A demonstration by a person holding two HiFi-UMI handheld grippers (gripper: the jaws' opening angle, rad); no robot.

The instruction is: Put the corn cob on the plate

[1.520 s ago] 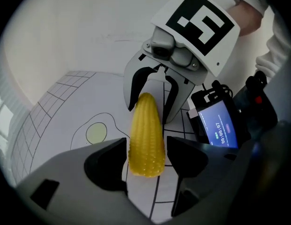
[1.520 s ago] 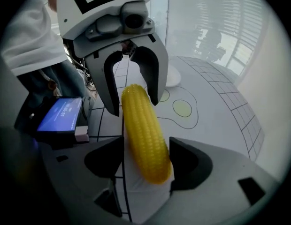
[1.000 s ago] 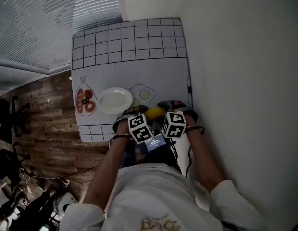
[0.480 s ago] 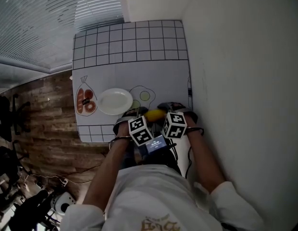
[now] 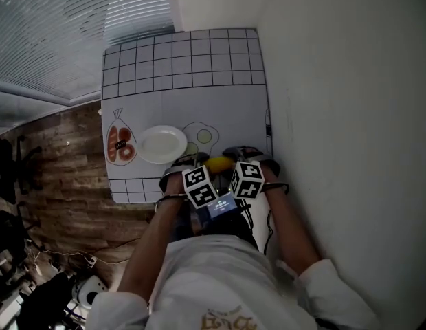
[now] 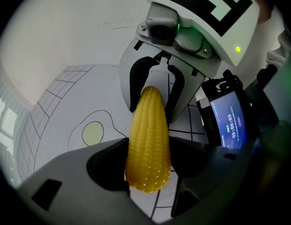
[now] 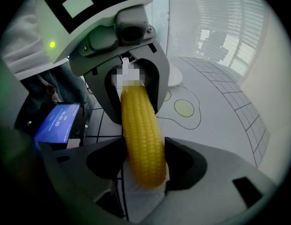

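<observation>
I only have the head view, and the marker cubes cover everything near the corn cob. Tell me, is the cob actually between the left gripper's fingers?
Observer: Yes. The left gripper view shows the corn cob inside the left gripper, with its fingers against both sides of the thick end.
Operator: And the right gripper, is it on the cob too?
Observer: The right gripper view shows the cob's other end inside the right gripper. Its fingers have just been closing, and no gap shows on either side.
Operator: So one cob spans both?
Observer: Yes. Each gripper view shows the cob's far end reaching in between the opposite gripper's fingers.
</observation>
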